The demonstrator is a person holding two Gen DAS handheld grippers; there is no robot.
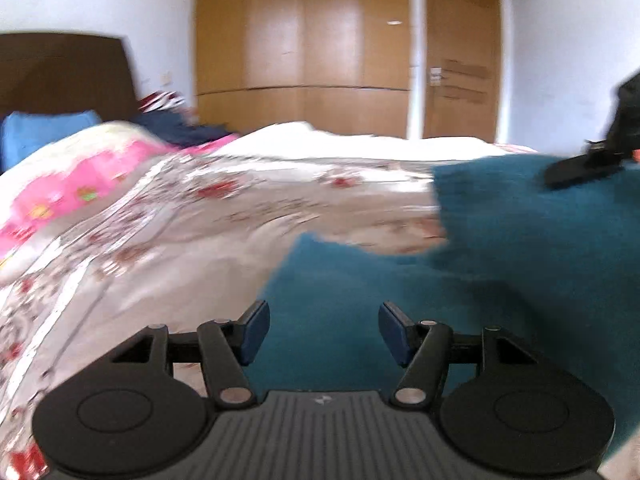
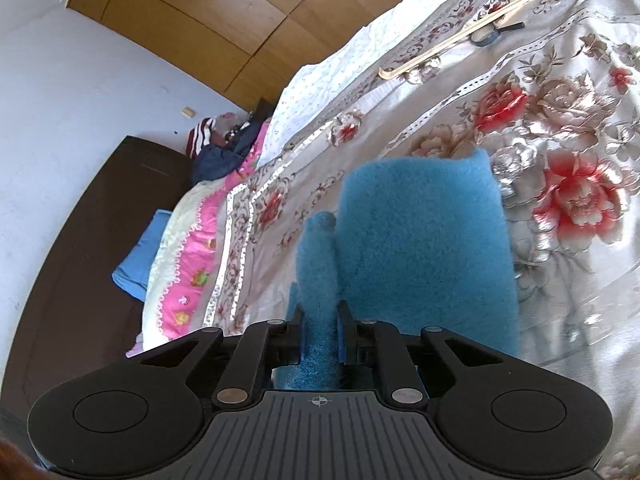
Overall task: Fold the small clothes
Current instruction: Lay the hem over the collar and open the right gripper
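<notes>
A fuzzy teal-blue garment point(image 1: 500, 248) lies on the floral bedspread point(image 1: 200, 216). My left gripper point(image 1: 322, 330) is open and empty just above the garment's near part. My right gripper point(image 2: 320, 326) is shut on a bunched fold of the same garment point(image 2: 424, 240), which hangs away from the jaws over the bedspread point(image 2: 560, 140). The right gripper also shows as a dark shape at the right edge of the left wrist view point(image 1: 588, 160), at the garment's far side.
A pink-edged quilt point(image 1: 60, 184) and a blue pillow point(image 1: 44, 132) lie at the bed's head by the dark headboard point(image 1: 60, 72). Dark clothes point(image 2: 224, 152) are piled there. A wooden stick point(image 2: 472, 28) and a tape roll point(image 2: 486, 36) lie on the bed. A wooden wardrobe point(image 1: 304, 52) stands behind.
</notes>
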